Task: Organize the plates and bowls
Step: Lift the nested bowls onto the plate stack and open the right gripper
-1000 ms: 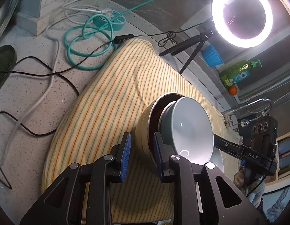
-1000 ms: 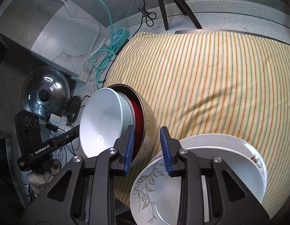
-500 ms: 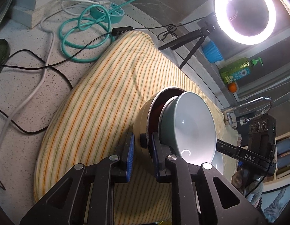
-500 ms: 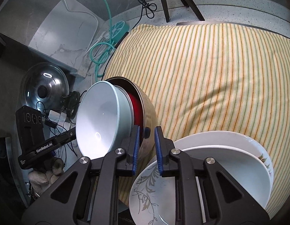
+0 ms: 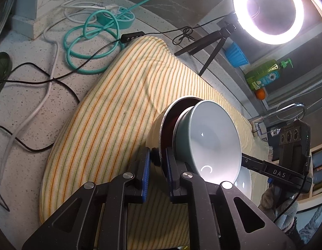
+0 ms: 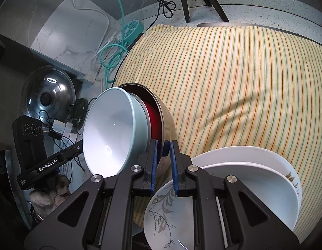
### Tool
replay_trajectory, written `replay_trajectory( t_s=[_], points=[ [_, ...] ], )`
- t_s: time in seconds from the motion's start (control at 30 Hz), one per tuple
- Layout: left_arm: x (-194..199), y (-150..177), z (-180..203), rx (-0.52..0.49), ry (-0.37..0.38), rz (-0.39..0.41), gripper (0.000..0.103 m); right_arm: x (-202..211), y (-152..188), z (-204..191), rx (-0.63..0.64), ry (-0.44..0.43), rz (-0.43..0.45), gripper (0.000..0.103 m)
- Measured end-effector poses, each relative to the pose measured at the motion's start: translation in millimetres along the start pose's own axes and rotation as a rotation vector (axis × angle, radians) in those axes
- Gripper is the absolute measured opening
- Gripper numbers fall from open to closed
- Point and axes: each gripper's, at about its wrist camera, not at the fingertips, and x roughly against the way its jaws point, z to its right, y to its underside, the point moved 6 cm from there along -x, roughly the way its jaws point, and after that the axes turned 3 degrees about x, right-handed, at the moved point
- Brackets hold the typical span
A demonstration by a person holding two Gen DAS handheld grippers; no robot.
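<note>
At the bottom centre of the left wrist view, the left claw [image 5: 156, 167] has its blue-padded fingers clamped on the near rim of a cream-sided metal bowl with a dark red inside [image 5: 155, 129], one pad outside the wall and one inside. At the bottom centre of the right wrist view, the right claw [image 6: 162, 158] pinches the opposite edge of the same metal bowl [image 6: 166, 123] in the same way, its fingers nearly together on the thin wall. Nested in it is a pale blue-green ceramic bowl [image 5: 213, 143], and the pair appears tipped, mouth turned to the right of the left view and to the left of the right view [image 6: 111, 131]. So the bowls lie directly ahead of both claws, held between them across the rim, neither hand nearer than the other; any lift or setting down, by my judgement, depends on both moving together so the inner bowl does not slide out. Just below the right claw, at the lower right of that view, a stack of white plates, one with a grey leaf pattern [image 6: 229, 200], rests on the yellow striped cloth [image 6: 234, 83] spread over the speckled grey tabletop [image 5: 21, 104]. Farther back stand teal coiled cable [image 5: 92, 41] and a glowing ring light on a small tripod [image 5: 267, 10].
</note>
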Motion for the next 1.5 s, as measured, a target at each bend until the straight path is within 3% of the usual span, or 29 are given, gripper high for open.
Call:
replay_trajectory(
  t_s=[0.8, 1.5],
  points=[
    [38.3, 9.9, 53.3, -0.062, 0.038, 0.079, 0.011, 75.5, 13.0, -2.1, 0.035, -0.035, 0.084, 0.013],
    [20.4, 61.0, 119.5, -0.146, 0.108, 0.017, 0.010, 142.6, 65.6, 58.1, -0.048, 0.000, 0.123, 0.013]
  ],
)
